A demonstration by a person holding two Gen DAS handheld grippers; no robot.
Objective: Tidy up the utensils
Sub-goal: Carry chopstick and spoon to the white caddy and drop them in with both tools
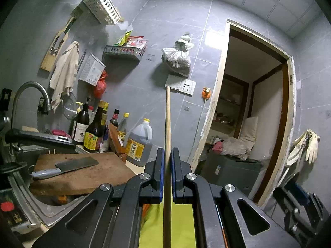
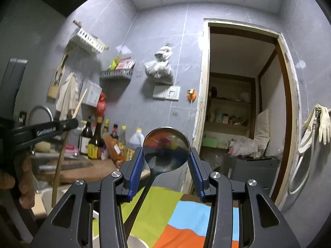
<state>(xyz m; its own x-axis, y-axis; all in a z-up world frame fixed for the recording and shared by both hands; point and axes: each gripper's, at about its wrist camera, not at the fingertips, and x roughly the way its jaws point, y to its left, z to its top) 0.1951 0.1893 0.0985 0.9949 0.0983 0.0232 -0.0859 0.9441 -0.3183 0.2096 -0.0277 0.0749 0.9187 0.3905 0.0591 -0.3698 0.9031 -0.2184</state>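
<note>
**Kid:** Wooden stick [image 1: 168, 124], thin and light, is squeezed tight in the left gripper [image 1: 167, 159]. Is it stiff?

**Helper:** Looks stiff. The right gripper [image 2: 166, 155] hugs the shiny spoon [image 2: 166, 146] by its round bowl. That may slip.

**Kid:** What's near?

**Helper:** Bottles [image 1: 94, 132], a knife [image 1: 68, 166] on the board [image 1: 99, 175].

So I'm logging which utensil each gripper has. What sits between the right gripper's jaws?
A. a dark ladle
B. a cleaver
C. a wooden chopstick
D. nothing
A: in the right wrist view the right gripper has its blue jaws closed on the round bowl of a dark ladle, whose handle runs down below it.
</note>
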